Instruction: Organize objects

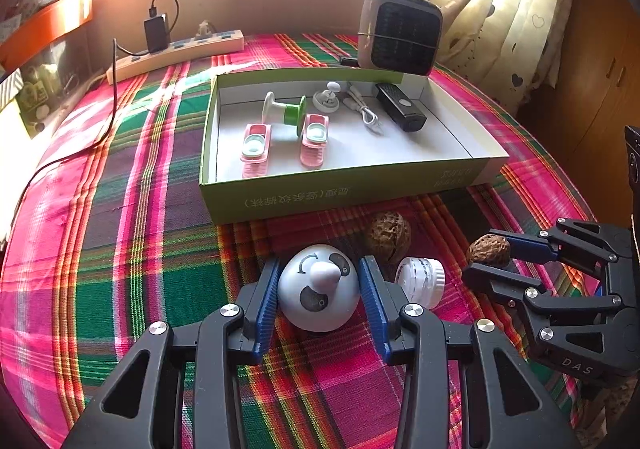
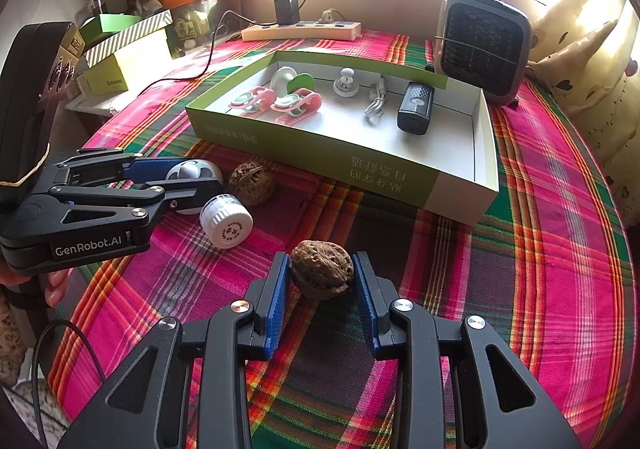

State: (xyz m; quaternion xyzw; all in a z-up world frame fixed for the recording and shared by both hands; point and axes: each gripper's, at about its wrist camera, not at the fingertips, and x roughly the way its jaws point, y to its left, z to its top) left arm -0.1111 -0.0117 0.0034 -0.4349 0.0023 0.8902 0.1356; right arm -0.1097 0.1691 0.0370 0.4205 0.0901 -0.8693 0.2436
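Note:
A white dome toy with a panda face (image 1: pixel 318 291) sits between the blue pads of my left gripper (image 1: pixel 320 263), which is shut on it just above the plaid cloth. To its right my right gripper (image 1: pixel 482 253) is shut on a brown walnut (image 1: pixel 488 251). The right wrist view shows that walnut (image 2: pixel 322 269) pinched between the pads of my right gripper (image 2: pixel 321 257). My left gripper (image 2: pixel 204 173) is at the left with the panda toy (image 2: pixel 196 171). A second walnut (image 2: pixel 253 183) and a white ribbed jar (image 2: pixel 226 221) lie loose on the cloth between the grippers.
Behind them stands an open green box (image 1: pixel 340 189) holding two pink clips (image 1: pixel 256 149), a green-and-white spool, a white knob, a coiled cable and a black device (image 1: pixel 402 111). A small heater (image 1: pixel 400 35) and a power strip (image 1: pixel 176 53) stand at the back.

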